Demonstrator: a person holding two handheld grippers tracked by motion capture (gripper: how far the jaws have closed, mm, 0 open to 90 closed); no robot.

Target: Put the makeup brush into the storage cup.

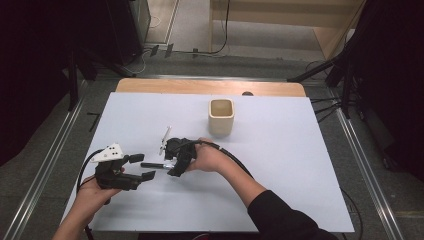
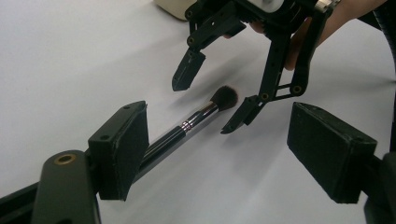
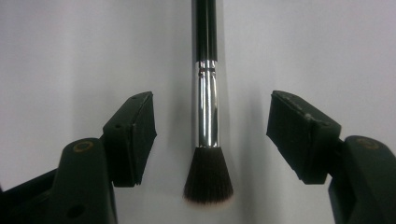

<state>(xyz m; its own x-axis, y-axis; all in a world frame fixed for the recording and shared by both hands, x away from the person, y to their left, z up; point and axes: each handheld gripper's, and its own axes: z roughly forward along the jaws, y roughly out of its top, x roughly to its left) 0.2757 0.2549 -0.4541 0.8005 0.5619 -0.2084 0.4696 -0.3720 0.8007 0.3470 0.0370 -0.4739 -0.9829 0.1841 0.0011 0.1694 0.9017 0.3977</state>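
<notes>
We have the right tool [image 3: 208,135] poised over a makeup brush [image 3: 207,107] that lies flat on the white surface [image 1: 280,165], a little nearer us than the cream cup [image 1: 221,116] and off to its left. Its jaws stand apart on either side of the silver collar just above the bristles, touching nothing. The left tool [image 2: 219,149] waits beside the handle end, jaws also apart and empty.

What worries us is the round, glossy handle: if the jaws close off-centre, one pad meets it first and the brush may roll or skid away (it looks light). Gripping this close to the bristles could also let the long handle droop, or crush the bristles if we come down low.

A thin white stick [image 1: 164,139] lies near the brush, and we could nudge it.
</notes>
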